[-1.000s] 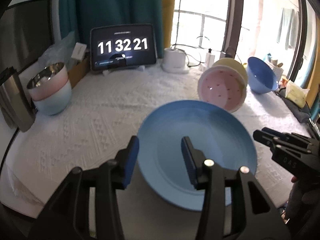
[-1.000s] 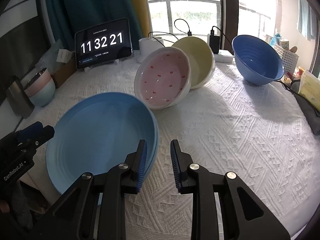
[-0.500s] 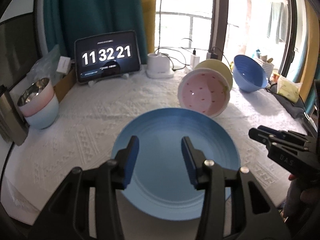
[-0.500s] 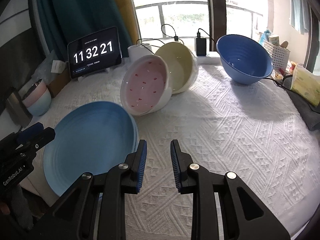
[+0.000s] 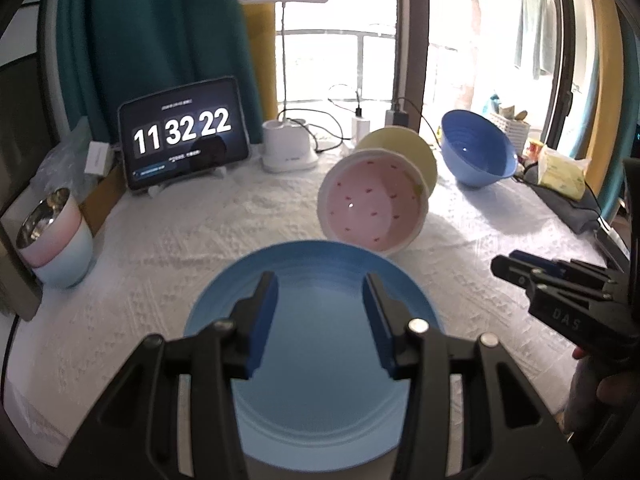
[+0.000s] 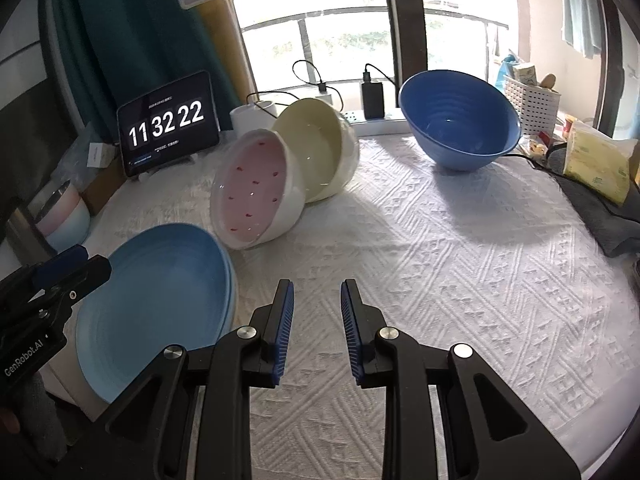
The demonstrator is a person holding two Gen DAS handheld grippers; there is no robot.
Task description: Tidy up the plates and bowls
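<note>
On the desk point(image 6: 460, 280), under a white textured cloth, the left wrist view looks down past the left gripper point(image 5: 318, 316), whose fingers stand moderately apart with nothing between them, over the light blue plate point(image 5: 320, 360) at 6 o'clock; the plate's near edge overhangs the front of the desk. At 9 o'clock that view shows the stacked cups point(image 5: 54, 236) clearly, a metal-lined pink one in a pale blue one, which the right wrist view catches only dimly at its edge. At 11 o'clock a tablet point(image 5: 184, 132) reads 11 32 22, and at 12 o'clock stand a lamp base point(image 5: 288, 146) and chargers. At 1 o'clock the pink bowl point(image 5: 374, 204) lies on its side, mouth to the camera, with the yellow bowl point(image 5: 404, 148) close behind it; here the yellow one's hollow is hidden, while the right wrist view shows it open. The dark blue bowl point(image 5: 478, 148) sits tilted at 2 o'clock. At 3 o'clock the right gripper point(image 5: 532, 272) points in, with part of a hand point(image 5: 588, 392) under it. The right wrist view alone shows the bare stretch of cloth beneath the right gripper's fingers point(image 6: 284, 320), which stand narrowly apart and empty, beside the plate's right rim, not touching it. Both grippers tilt downward toward the desk.
</note>
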